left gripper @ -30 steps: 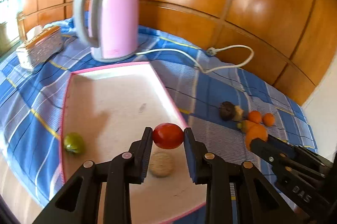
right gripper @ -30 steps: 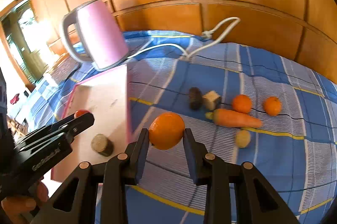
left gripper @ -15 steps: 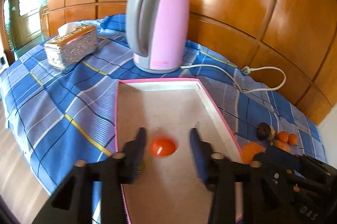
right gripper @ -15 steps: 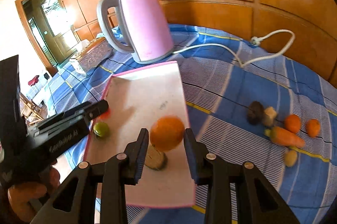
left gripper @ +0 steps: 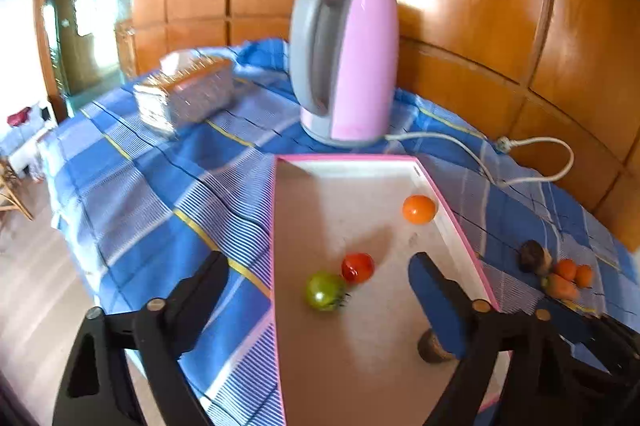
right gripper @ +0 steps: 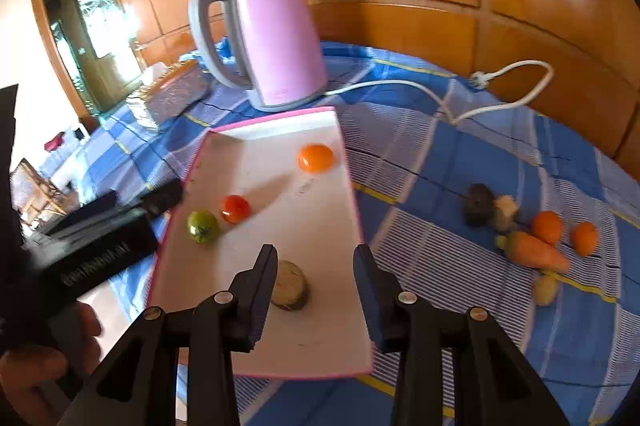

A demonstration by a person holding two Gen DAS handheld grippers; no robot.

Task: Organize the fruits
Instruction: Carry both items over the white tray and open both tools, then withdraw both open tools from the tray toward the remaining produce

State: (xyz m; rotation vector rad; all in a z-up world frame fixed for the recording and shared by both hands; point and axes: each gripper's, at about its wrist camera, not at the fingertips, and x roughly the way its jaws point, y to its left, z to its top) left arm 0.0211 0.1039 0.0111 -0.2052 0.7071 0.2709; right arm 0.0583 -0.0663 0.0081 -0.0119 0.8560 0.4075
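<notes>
A white tray with a pink rim [left gripper: 340, 193] [right gripper: 316, 342] lies on the blue checked cloth. In it are a red tomato [left gripper: 357, 268] [right gripper: 235, 208], a green tomato [left gripper: 325, 290] [right gripper: 203, 226], an orange [left gripper: 419, 209] [right gripper: 315, 157] by the far right rim, and a brown round fruit [right gripper: 289, 285] [left gripper: 430, 348]. My left gripper [left gripper: 318, 274] [right gripper: 120, 222] hangs over the tray's near left part, jaws opening wide, the two tomatoes lying loose below. My right gripper [right gripper: 315, 258] is over the tray's near end, jaws opening, with nothing between them.
A pink kettle [right gripper: 280, 33] with a white cord [right gripper: 460, 105] stands behind the tray, a tissue box [left gripper: 188, 93] to its left. On the cloth to the right lie a dark fruit [right gripper: 478, 203], a carrot [right gripper: 536, 252] and two small oranges [right gripper: 547, 227].
The left gripper let go of the red tomato, which now lies beside the green one. The right gripper let go of the orange, which now rests at the tray's far right side.
</notes>
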